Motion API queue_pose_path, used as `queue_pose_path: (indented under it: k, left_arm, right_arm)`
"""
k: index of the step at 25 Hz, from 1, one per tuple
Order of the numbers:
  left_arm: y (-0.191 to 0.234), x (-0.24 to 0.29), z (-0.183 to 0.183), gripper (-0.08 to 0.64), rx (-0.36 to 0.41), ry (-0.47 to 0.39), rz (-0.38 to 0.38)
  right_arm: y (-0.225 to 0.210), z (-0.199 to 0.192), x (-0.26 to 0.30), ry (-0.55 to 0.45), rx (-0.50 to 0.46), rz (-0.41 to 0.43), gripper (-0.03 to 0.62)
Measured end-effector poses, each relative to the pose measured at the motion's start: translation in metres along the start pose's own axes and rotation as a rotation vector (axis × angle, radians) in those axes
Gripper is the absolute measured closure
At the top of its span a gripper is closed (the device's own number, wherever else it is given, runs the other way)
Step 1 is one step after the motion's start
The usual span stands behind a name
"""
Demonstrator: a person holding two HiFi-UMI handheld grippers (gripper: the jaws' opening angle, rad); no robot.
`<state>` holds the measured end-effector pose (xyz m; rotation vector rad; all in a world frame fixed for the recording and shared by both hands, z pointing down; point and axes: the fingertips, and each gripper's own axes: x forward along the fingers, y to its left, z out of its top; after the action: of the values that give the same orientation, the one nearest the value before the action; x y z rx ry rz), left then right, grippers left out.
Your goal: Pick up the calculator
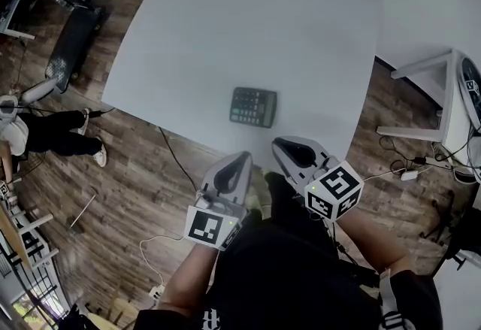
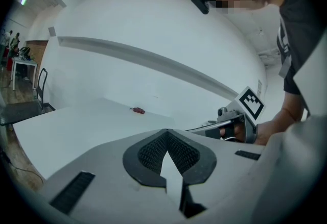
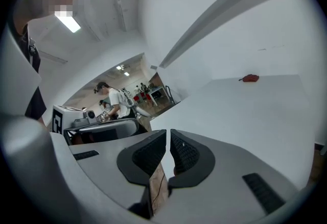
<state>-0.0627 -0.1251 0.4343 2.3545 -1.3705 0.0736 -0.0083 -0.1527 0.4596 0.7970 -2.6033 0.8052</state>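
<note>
The dark rectangular calculator (image 1: pixel 253 107) lies on the white square table (image 1: pixel 225 20), by its near edge. Nearer, the left gripper (image 1: pixel 237 161) and the right gripper (image 1: pixel 285 146) both have their jaws together, empty.

Table (image 1: pixel 225 35) top is smooth matt white, and the floor (image 1: pixel 135 186) is grainy brown wood planks. Calculator (image 1: pixel 253 107) looks like dark matt plastic. Left gripper (image 1: pixel 239 159) and right gripper (image 1: pixel 284 144) are matt grey plastic with ribbed black pads (image 2: pixel 153 152).
</note>
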Motion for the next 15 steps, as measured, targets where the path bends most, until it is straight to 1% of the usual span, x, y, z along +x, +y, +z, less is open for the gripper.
queue_pose_path:
  k: [3, 5, 12, 13, 15]
  left_arm:
    - [0.011, 0.014, -0.006, 0.554, -0.013, 0.020, 0.012]
    - [0.018, 0.017, -0.010, 0.554, -0.023, 0.032, 0.022]
    - [0.037, 0.026, -0.020, 0.554, -0.047, 0.071, 0.059]
    - [0.040, 0.028, -0.022, 0.554, -0.052, 0.077, 0.065]
    - [0.046, 0.030, -0.025, 0.554, -0.058, 0.090, 0.076]
  right_arm:
    - [-0.021, -0.012, 0.015, 0.038, 0.034, -0.006, 0.575]
    - [-0.034, -0.023, 0.025, 0.061, 0.075, -0.018, 0.575]
    - [-0.091, -0.076, 0.052, 0.153, 0.298, -0.078, 0.572]
    - [-0.099, -0.083, 0.056, 0.165, 0.330, -0.086, 0.567]
    - [-0.112, -0.094, 0.065, 0.190, 0.390, -0.093, 0.532]
